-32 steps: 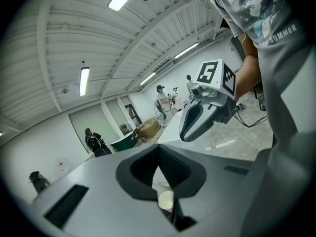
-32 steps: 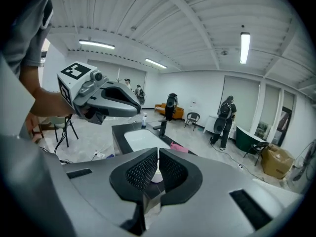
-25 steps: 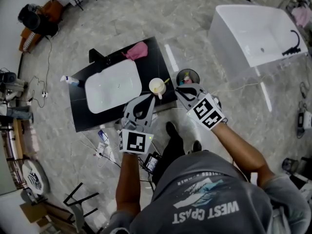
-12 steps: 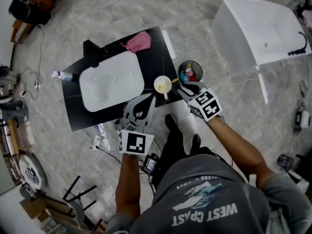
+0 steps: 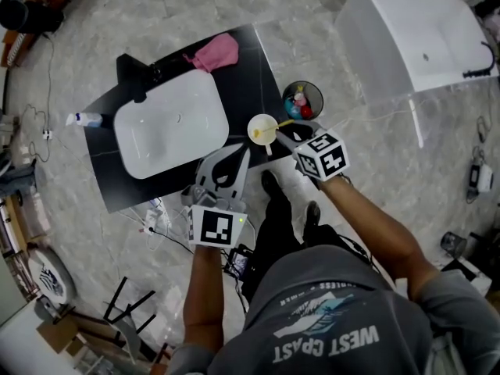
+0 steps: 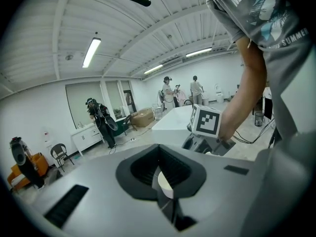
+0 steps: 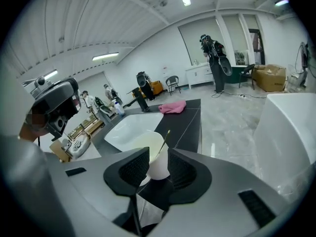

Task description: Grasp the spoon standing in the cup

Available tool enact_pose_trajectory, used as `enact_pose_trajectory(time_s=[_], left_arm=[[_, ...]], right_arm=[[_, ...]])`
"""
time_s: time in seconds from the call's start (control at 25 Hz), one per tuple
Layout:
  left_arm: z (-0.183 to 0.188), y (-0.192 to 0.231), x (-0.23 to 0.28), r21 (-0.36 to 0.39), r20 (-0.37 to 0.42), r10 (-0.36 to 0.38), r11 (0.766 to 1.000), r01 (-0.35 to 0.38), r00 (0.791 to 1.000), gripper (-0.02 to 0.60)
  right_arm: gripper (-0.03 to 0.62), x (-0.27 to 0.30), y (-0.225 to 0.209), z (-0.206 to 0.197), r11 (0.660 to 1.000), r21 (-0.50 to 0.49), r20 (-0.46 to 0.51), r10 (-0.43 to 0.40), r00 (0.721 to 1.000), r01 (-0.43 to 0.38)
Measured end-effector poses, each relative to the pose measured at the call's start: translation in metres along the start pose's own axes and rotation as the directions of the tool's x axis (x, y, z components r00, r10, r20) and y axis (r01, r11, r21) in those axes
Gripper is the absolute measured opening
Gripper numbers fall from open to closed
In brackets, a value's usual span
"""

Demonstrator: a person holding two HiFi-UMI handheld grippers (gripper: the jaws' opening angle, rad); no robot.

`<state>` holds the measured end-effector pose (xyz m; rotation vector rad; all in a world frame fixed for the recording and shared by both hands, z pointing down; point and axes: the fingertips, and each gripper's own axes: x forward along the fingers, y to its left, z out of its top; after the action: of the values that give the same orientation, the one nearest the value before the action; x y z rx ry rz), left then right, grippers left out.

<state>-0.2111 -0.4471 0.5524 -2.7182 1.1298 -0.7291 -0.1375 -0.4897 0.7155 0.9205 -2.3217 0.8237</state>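
Counter (image 5: 258,76) with sink (image 5: 172,127) at left. Nothing there bears on the task.

Left gripper (image 5: 244,155) hangs over the counter's near edge, just short of the cup (image 5: 262,127). In its own view the jaws meet at the tips, closed on nothing. It looks like no part of the grasp.

The cup stands on the counter's near right corner, right of the sink. The spoon (image 5: 283,123) stands in it, thin yellowish handle leaning out over the rim toward the right. Untouched.

Right gripper (image 5: 283,137) sits just beside the cup on its right, pointing down at it. Its jaws have just been opening and stand wide apart. The right gripper view shows cup (image 7: 150,147) and spoon handle (image 7: 165,136) framed in the gap, just ahead of the pads, which press on neither.

A bin (image 5: 303,100) with small items stands on the floor just beyond the right gripper.

Progress, as judged: approach nearly done, jaws readied, aim roughly on the handle. Left to do: ease the pads to either side of the handle above the rim, then close. The handle is thin and tilted, so it could slip or the cup could be nudged.
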Motion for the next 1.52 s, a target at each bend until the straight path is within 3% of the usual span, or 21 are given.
enact_pose_trajectory(time_s=[0.16, 0.32, 0.48, 0.88, 1.2, 1.52], left_arm=[[-0.01, 0.004, 0.002, -0.019, 0.013, -0.006, 1.0, 0.007, 1.0, 0.002], [-0.018, 0.002, 0.002, -0.035, 0.013, -0.015, 0.999, 0.015, 1.0, 0.002], [-0.018, 0.002, -0.002, -0.028, 0.02, -0.011, 1.0, 0.012, 1.0, 0.002], [-0.001, -0.002, -0.031, -0.019, 0.032, 0.065, 0.998, -0.064, 0.997, 0.002], [0.029, -0.009, -0.06, 0.019, 0.044, 0.133, 0.991, -0.134, 0.99, 0.002], [0.071, -0.024, -0.081, 0.101, 0.074, 0.177, 0.978, -0.183, 0.982, 0.002]], right_arm=[[0.135, 0.013, -0.003, 0.002, 0.999, 0.017, 0.008, -0.032, 0.999, 0.032], [0.061, 0.013, -0.004, 0.009, 0.998, -0.002, 0.029, -0.061, 0.998, 0.061], [0.041, 0.012, 0.004, 0.019, 0.998, -0.029, 0.053, -0.047, 0.997, 0.049], [0.034, -0.019, 0.036, 0.048, 0.981, -0.192, 0.115, -0.015, 0.993, 0.037], [0.034, -0.076, 0.068, 0.084, 0.93, -0.362, 0.209, 0.016, 0.978, 0.062], [0.034, -0.145, 0.101, 0.111, 0.852, -0.514, 0.295, 0.066, 0.953, 0.1]])
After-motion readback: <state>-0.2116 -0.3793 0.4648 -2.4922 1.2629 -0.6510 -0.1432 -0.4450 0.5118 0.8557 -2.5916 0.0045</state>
